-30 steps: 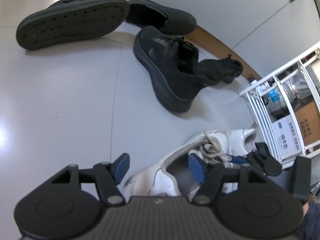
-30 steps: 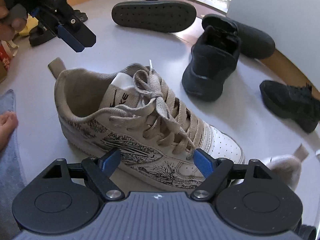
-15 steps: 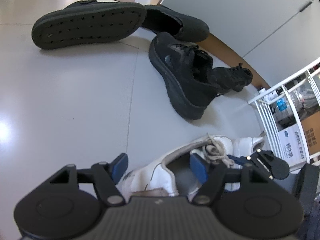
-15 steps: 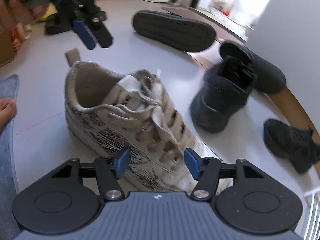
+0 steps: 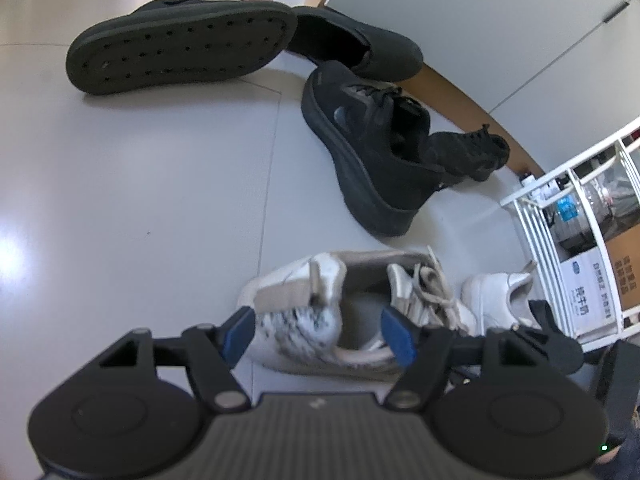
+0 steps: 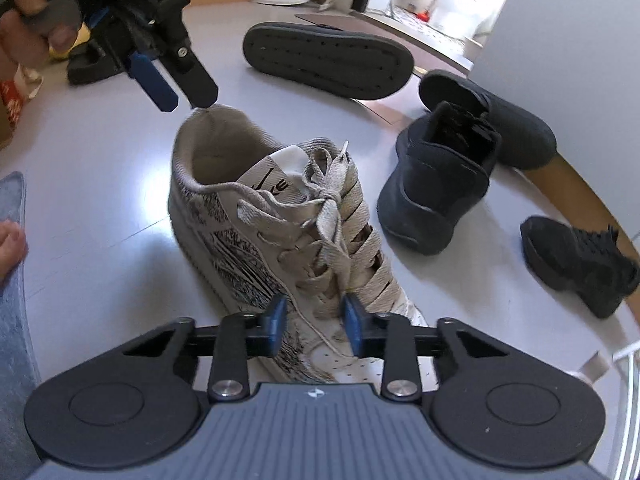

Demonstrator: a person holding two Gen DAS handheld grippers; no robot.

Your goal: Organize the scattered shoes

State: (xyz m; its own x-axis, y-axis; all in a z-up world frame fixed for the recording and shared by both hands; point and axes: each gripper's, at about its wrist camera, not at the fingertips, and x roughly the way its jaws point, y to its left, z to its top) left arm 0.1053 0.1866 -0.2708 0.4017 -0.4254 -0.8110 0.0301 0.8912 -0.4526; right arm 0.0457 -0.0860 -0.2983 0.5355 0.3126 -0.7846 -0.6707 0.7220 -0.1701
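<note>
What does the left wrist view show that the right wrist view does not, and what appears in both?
Only the left wrist view shows the white rack with its cardboard boxes. Only the right wrist view shows a bare foot on a grey mat, and the person's hand. Both show the printed white sneaker, the upturned black sole, three more black shoes, and both hand-held grippers.

Sneaker tongue [image 6: 280,178]: partial letters "KE". Carton [image 5: 588,292]: Chinese print, unreadable.

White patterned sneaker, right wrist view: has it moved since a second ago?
Yes. The white patterned sneaker has turned: its heel now points toward the upturned black sole, standing more end-on than before.
</note>
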